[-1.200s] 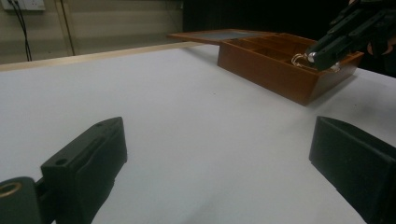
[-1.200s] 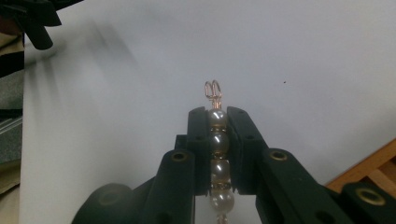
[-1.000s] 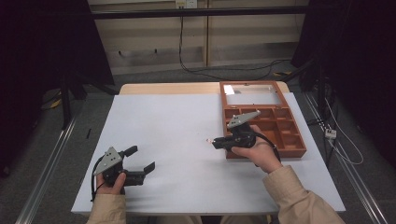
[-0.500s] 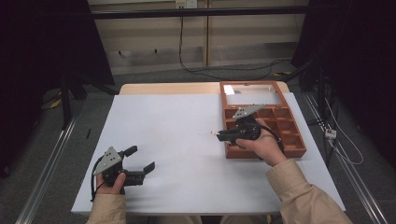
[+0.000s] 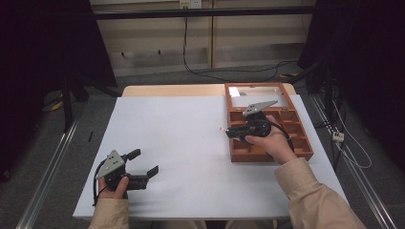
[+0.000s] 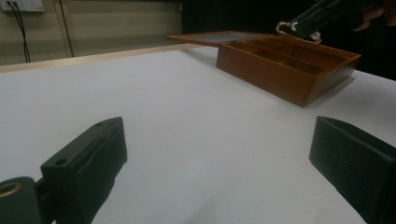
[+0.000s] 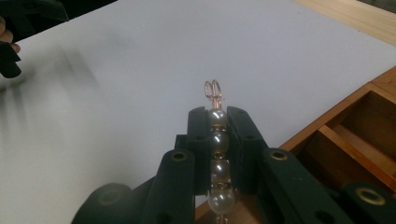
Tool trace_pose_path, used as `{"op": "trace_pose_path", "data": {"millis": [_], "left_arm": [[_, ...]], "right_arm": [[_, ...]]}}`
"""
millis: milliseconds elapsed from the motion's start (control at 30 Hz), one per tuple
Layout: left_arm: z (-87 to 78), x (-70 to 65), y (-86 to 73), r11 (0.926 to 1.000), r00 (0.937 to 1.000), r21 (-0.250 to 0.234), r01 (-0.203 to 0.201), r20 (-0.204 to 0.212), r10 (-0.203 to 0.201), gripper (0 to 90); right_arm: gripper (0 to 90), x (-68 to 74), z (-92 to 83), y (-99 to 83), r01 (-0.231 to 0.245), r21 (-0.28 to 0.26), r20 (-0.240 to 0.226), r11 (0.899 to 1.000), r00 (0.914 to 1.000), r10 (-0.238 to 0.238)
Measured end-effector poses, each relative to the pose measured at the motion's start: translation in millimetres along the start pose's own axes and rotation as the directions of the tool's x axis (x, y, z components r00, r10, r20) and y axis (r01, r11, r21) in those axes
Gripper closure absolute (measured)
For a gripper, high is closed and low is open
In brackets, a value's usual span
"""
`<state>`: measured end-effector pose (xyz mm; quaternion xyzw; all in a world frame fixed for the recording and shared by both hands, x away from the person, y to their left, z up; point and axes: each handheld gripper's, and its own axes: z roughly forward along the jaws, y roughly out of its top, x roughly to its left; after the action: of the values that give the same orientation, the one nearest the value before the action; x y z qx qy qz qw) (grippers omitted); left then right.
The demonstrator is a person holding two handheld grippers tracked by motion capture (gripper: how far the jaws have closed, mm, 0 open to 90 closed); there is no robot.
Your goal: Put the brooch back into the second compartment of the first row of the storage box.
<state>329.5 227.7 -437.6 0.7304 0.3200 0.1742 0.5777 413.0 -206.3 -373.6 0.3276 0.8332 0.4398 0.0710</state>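
The right gripper is clamped on a short string of pearl beads, a small gold wire loop poking out past its tips. Over the last second it has travelled from the bare white desk toward the open wooden compartment box, and now hangs over the box's left edge, near the front compartments. To me that reads as carrying the piece to be stowed, with lowering and letting go not yet done.

The left gripper has stayed put near the desk's front left corner, jaws spread wide and empty.

I can't tell which compartment is meant; the hand covers some of them from above. The lower end of the string runs out of the right gripper view.
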Motion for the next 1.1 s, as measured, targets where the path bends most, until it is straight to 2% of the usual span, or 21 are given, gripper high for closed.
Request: {"op": "trace_pose_path", "data": {"millis": [600,1100], "left_arm": [[0.4,0.3,-0.2,1.0000,1.0000,0.004,0.000,0.000,0.000,4.0],[0.8,0.6,-0.3,1.0000,1.0000,0.005,-0.001,0.005,0.001,4.0]], "right_arm": [[80.4,-21.9,-7.0,3.7,-0.021,-0.023,0.039,1.000,0.9990,0.022],[80.4,-41.1,-13.9,4.3,-0.047,-0.048,0.086,0.998,0.9949,0.051]]}}
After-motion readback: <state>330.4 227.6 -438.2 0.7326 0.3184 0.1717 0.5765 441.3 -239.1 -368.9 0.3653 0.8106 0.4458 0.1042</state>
